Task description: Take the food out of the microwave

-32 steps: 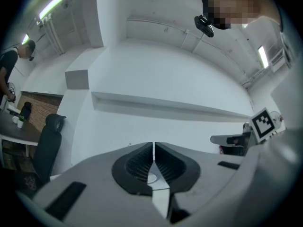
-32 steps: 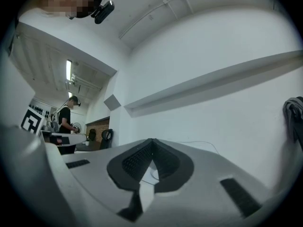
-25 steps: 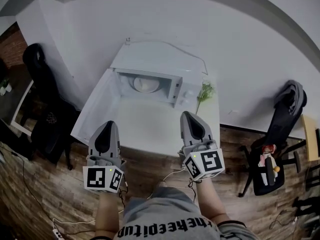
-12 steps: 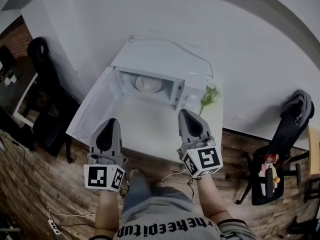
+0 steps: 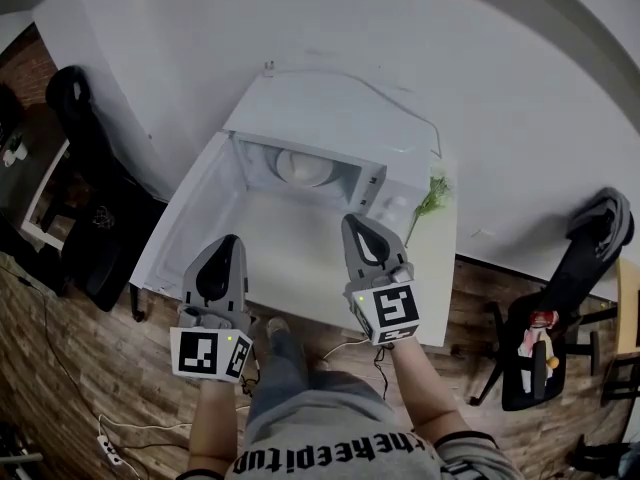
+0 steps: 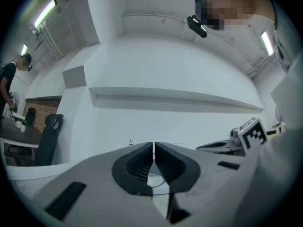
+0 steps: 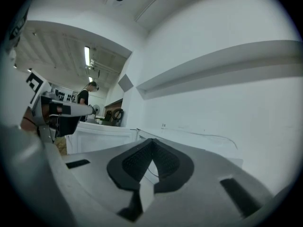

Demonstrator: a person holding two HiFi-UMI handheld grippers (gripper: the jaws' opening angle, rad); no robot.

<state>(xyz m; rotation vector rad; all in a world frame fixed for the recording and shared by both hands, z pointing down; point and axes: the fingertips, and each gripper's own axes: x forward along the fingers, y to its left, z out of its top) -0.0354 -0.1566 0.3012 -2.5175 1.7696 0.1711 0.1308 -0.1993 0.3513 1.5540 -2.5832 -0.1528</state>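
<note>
A white microwave (image 5: 330, 128) stands on a white table (image 5: 300, 268) with its door (image 5: 185, 218) swung open to the left. Inside it a pale round dish of food (image 5: 305, 168) rests on the turntable. My left gripper (image 5: 222, 253) hangs over the table's front left edge with its jaws together and nothing in them; in the left gripper view its tips (image 6: 154, 148) meet in front of the dish (image 6: 154, 179). My right gripper (image 5: 362, 230) hovers over the table in front of the cavity, also shut and empty (image 7: 152, 143).
A sprig of green plant (image 5: 430, 198) lies at the microwave's right. A cable (image 5: 380, 93) runs over the microwave's top. A black office chair (image 5: 560, 308) stands at the right, dark furniture (image 5: 90, 198) at the left. A person (image 7: 85, 96) stands far off.
Both grippers have moved forward toward the open microwave, the right one further and slightly leftward. Their jaws stay shut.
</note>
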